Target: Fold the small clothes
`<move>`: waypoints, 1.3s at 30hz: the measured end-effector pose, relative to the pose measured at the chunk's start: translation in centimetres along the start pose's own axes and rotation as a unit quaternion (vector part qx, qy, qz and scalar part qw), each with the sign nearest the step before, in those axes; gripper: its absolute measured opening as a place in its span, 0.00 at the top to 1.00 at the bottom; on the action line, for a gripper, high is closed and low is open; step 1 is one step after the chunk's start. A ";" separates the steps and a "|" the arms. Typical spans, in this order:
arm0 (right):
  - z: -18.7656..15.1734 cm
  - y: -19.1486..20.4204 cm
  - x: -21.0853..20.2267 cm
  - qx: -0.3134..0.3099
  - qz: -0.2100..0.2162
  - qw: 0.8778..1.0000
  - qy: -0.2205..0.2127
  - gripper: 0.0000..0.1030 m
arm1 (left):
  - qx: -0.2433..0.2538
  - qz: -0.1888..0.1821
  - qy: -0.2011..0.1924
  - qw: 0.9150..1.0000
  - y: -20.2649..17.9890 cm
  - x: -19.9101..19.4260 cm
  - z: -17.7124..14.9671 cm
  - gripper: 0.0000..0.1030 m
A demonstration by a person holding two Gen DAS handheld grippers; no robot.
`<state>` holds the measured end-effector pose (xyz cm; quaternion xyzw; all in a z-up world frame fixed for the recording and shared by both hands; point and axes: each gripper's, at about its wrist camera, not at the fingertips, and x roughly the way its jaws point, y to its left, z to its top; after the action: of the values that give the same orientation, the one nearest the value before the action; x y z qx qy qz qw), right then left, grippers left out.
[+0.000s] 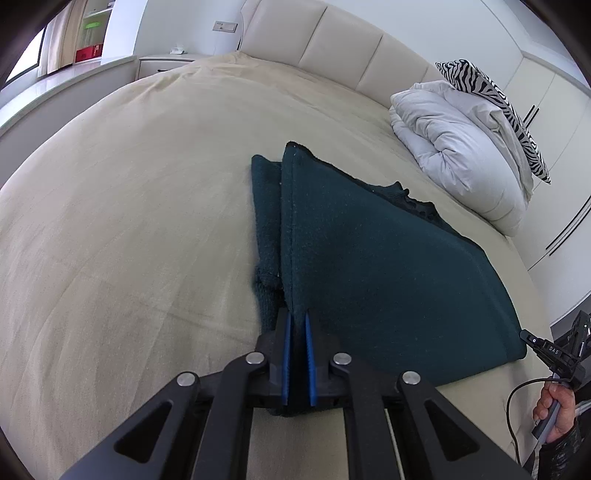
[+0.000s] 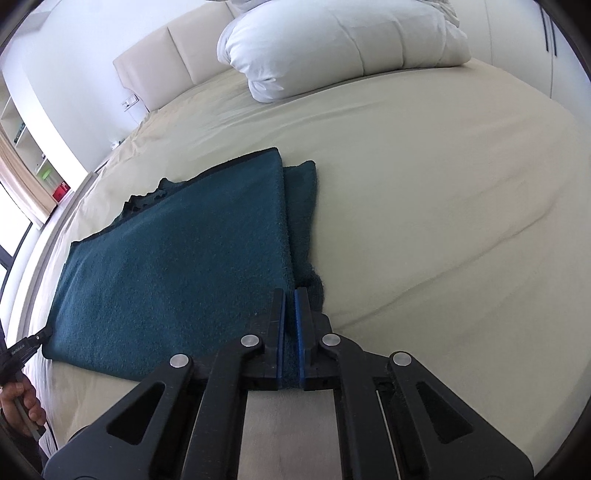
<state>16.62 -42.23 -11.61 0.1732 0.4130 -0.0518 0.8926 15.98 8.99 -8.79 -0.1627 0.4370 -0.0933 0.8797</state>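
Observation:
A dark teal knitted garment (image 1: 373, 258) lies partly folded on the beige bed (image 1: 129, 221). My left gripper (image 1: 298, 321) is shut on its near left corner, the cloth pinched between the blue pads. The garment also shows in the right wrist view (image 2: 177, 258), where my right gripper (image 2: 290, 295) is shut on its near right corner. A narrower folded strip (image 2: 301, 199) shows beside the top layer. Each gripper appears at the edge of the other's view, held by a hand (image 1: 557, 410).
A white folded duvet (image 1: 458, 147) and a zebra-print pillow (image 1: 491, 99) lie at the head of the bed by the padded headboard (image 1: 332, 37). A nightstand (image 1: 162, 62) and shelves (image 1: 92, 33) stand beyond the far side. Wardrobe doors (image 1: 554, 122) are at right.

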 end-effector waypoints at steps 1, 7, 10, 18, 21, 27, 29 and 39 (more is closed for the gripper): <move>-0.2 0.0 0.1 0.001 0.000 1.000 0.003 0.97 | 0.001 0.002 0.002 1.000 0.1 0.2 -0.2 0.92; -1.6 -1.0 1.1 0.017 0.000 1.000 0.016 0.97 | -0.008 -0.005 0.004 1.000 0.5 0.2 -0.6 0.92; -1.2 -0.8 1.1 0.012 -0.005 1.000 0.010 0.97 | -0.011 -0.007 0.005 1.000 0.7 0.2 -0.9 0.92; -1.2 -0.6 1.6 0.001 -0.013 1.000 0.013 0.97 | -0.014 -0.011 0.004 1.000 0.8 0.0 -1.5 0.92; -1.1 -0.4 1.4 -0.006 -0.016 1.000 0.014 0.97 | -0.016 -0.011 0.004 1.000 0.8 0.0 -1.7 0.92; -1.3 -0.5 1.7 -0.010 -0.016 1.000 0.019 0.97 | -0.024 -0.015 0.005 1.000 1.2 0.3 -1.9 0.92; -1.4 -0.6 2.0 -0.009 -0.015 1.000 0.025 0.97 | -0.027 -0.016 0.003 1.000 1.3 0.3 -1.9 0.90; -1.7 -0.3 1.7 -0.014 -0.026 0.999 0.018 0.97 | -0.032 -0.016 0.006 0.999 1.4 0.3 -1.8 0.90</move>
<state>16.40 -41.84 -13.99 0.1506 0.4342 -0.0655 0.8857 14.72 9.84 -10.53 -0.1973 0.4425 -0.0942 0.8697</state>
